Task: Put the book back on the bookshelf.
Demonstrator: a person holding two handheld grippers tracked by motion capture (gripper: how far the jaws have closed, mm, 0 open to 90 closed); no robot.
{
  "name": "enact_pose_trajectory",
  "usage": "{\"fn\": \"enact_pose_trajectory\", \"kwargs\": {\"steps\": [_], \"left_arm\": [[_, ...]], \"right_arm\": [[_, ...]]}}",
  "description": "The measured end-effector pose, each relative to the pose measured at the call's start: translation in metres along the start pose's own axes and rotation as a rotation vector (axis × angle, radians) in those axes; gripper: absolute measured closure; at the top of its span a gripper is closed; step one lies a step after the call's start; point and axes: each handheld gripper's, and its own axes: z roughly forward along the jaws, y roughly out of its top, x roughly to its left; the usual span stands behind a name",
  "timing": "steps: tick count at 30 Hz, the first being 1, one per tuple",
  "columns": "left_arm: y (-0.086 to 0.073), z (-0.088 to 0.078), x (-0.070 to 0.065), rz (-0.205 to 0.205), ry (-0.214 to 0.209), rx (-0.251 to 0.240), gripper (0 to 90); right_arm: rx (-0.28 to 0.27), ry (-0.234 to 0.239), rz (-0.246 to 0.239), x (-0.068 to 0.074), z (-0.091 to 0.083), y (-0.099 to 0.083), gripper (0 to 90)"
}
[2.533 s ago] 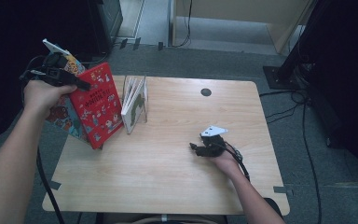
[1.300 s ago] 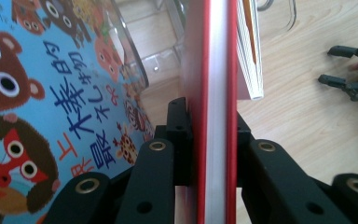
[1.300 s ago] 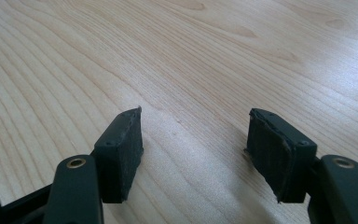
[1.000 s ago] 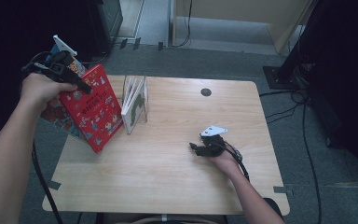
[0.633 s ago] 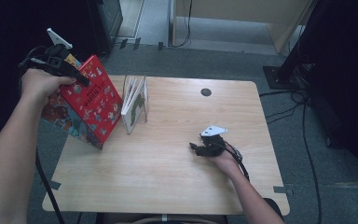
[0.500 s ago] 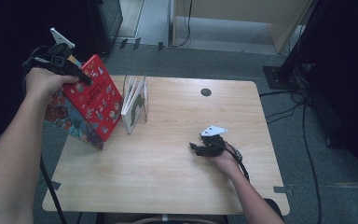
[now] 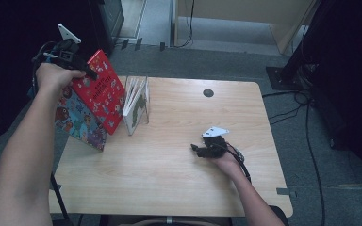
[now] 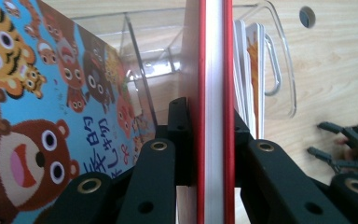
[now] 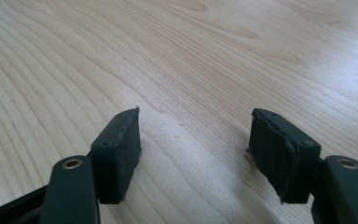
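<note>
Left gripper clamped across the top edge of the red hardcover picture book; in the left gripper view my pads pinch both red covers with the white page block between them. The book hangs tilted at the table's left edge, upper end leaning away from the clear acrylic book rack, lower corner toward it. Its long axis runs diagonally. The rack sits just to the book's right, already carrying thin white-spined books. I judge the next move as righting the book and sliding it rightward into the rack slot. Behind it leans a blue cartoon-animal book.

Right gripper rests on the pale wooden table, well apart from the rack, jaws spread wide on nothing, having just opened a little further. Left hand is far nearer.
</note>
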Motion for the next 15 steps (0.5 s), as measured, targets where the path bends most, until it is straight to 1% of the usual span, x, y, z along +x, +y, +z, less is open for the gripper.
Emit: {"fn": "enact_pose_trajectory", "kwargs": {"steps": [3,4,5,6,8,9,11,15], "left_arm": [[0.001,0.001,0.002,-0.007,0.004,0.001,79.5],[0.002,-0.001,0.003,-0.013,0.005,-0.008,79.5],[0.002,-0.001,0.003,-0.013,0.005,-0.008,79.6],[0.002,-0.002,0.004,-0.012,0.009,-0.023,79.6],[0.003,-0.003,0.003,-0.01,0.017,-0.028,79.4],[0.004,-0.001,0.002,-0.01,0.023,-0.033,79.5],[0.004,0.0,0.002,-0.005,0.021,-0.035,79.4],[0.007,0.008,0.0,-0.008,0.02,-0.047,78.9]], "right_arm": [[-0.002,-0.002,-0.002,0.001,-0.001,-0.001,33.7],[-0.001,-0.002,0.001,0.001,-0.002,-0.001,33.7],[-0.001,-0.002,0.001,0.001,-0.002,-0.001,33.7],[-0.001,-0.003,-0.001,0.001,-0.002,-0.002,33.7],[-0.002,-0.005,0.0,0.001,-0.003,-0.002,33.7],[-0.001,-0.007,0.004,0.002,-0.003,-0.003,33.7],[-0.001,-0.007,0.006,0.002,-0.003,-0.003,33.7],[-0.002,-0.005,0.006,0.002,-0.004,-0.004,33.7]]}}
